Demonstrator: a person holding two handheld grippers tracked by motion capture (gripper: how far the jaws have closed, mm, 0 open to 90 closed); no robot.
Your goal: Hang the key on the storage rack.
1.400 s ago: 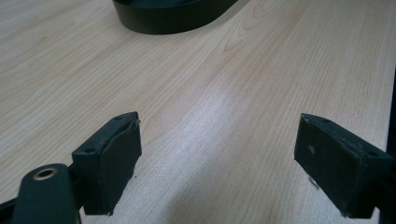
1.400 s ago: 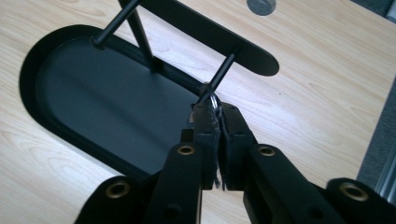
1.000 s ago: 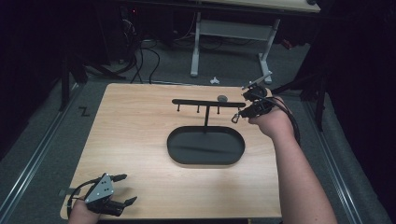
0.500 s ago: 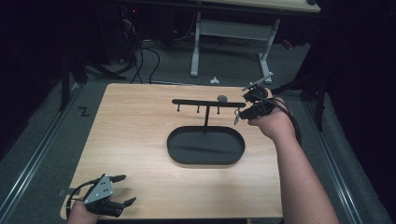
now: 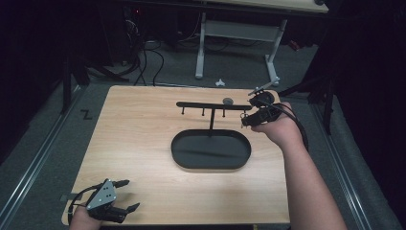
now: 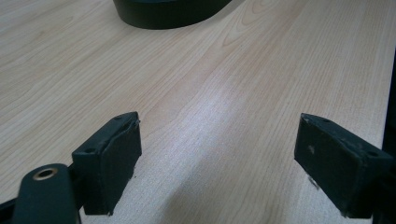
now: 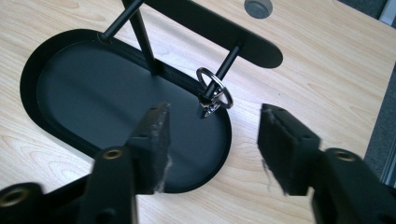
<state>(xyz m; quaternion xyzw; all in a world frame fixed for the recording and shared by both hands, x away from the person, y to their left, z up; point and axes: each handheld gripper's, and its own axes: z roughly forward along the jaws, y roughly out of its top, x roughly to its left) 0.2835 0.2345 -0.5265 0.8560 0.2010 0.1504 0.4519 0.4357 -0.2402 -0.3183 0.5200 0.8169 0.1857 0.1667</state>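
A black stand with an oval tray base (image 5: 210, 163) (image 7: 56, 88) and a crossbar (image 5: 210, 106) (image 7: 219, 32) with short pegs sits at the table's middle. A small silver ring (image 7: 214, 93) hangs on the peg nearest the bar's right end. My right gripper (image 5: 246, 119) (image 7: 212, 135) is open just short of that ring, with nothing between its pads. Near the table's front left corner my left gripper (image 5: 127, 195) (image 6: 217, 158) is open over bare wood, holding nothing.
A grey round plug (image 5: 228, 101) (image 7: 258, 6) is set in the wooden table (image 5: 139, 139) behind the crossbar. Past the table's far edge stand a white desk frame (image 5: 234, 33) and cables on the floor. Metal rails run along both sides.
My right gripper has edged slightly left and down near the crossbar's right end. The left gripper stays put.
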